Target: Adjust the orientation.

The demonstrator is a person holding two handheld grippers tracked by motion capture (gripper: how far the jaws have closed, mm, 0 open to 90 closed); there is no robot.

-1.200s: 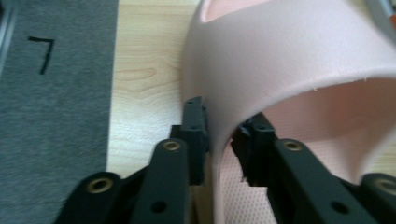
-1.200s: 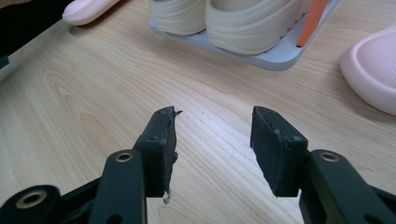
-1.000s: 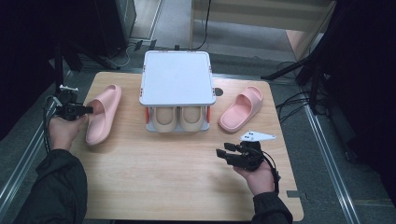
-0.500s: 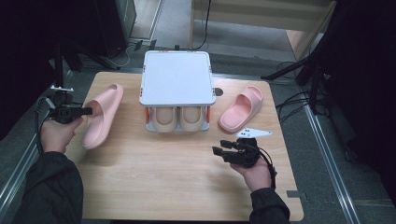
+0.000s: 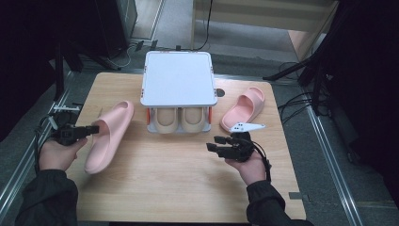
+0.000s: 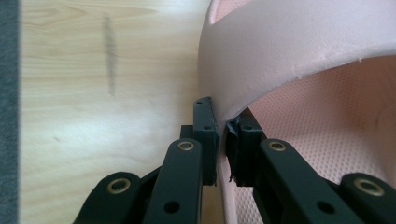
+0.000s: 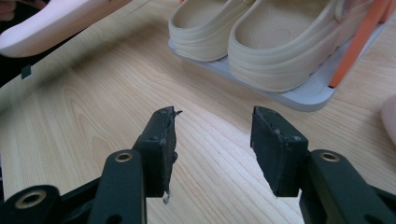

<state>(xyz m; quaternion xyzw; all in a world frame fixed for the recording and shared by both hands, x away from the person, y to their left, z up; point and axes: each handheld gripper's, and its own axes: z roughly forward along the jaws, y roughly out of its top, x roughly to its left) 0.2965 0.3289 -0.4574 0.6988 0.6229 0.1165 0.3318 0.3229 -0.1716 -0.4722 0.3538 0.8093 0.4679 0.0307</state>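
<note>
The desk (image 5: 155, 197) is a light wooden top carrying a white two-tier shoe rack (image 5: 178, 77) at its far middle, with a pair of beige clogs (image 5: 181, 120) tucked on the lower shelf. Right of the rack a second pink slipper (image 5: 244, 107) lies flat on the wood, well apart from the work.

The pink slipper (image 5: 109, 135) in hand sits at the left of the desk, heel end raised off the wood and toe pointing toward the rack. It looks like moulded foam: probably light, springy and a little grippy, so it should not slide out, though a thin edge will flex under a pinch. The side wall by the strap seems the sensible hold, being the stiffest part.

The left hand-held gripper (image 5: 91, 129) is clamped narrowly on exactly that rim, pads biting the foam where the strap meets the sole. The right hand-held gripper (image 7: 212, 135) hovers over bare wood before the clogs, jaws standing wide with nothing between them.
</note>
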